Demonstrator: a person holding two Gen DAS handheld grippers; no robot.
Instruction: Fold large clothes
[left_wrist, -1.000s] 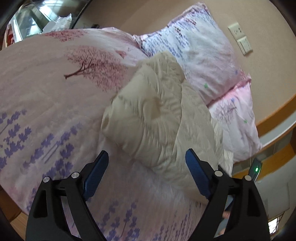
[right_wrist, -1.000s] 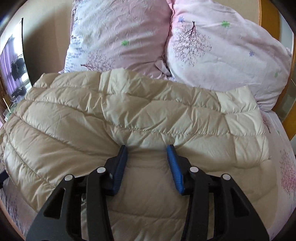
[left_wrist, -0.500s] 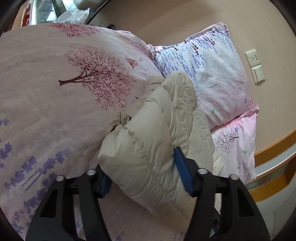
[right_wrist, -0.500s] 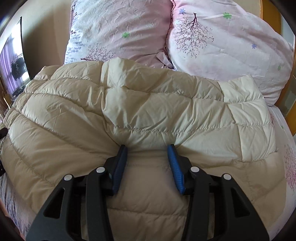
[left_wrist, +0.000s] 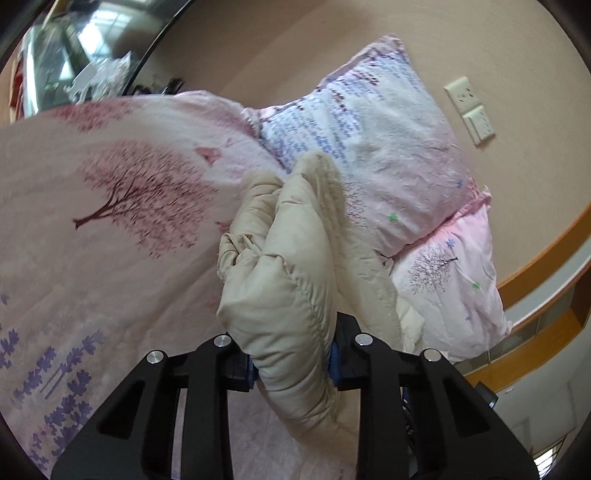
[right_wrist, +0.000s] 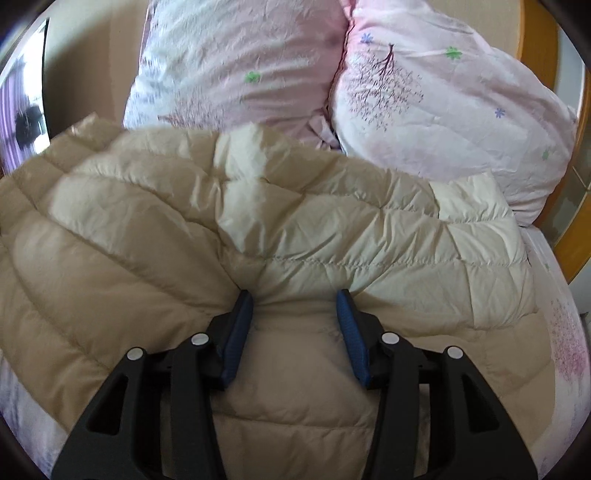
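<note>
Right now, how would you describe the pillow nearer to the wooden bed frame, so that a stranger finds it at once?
Find the bed's headboard end, where two pillows lean beyond the beige down jacket. The one you want is beside the wooden bed frame. Unlike its neighbour, it shows a dark tree print with small blue flowers.

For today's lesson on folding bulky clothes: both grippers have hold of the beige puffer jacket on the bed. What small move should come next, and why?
Probably carry the left gripper across toward the right gripper, laying its bunched handful of jacket over the flat part. Both are clamped on the jacket.
</note>
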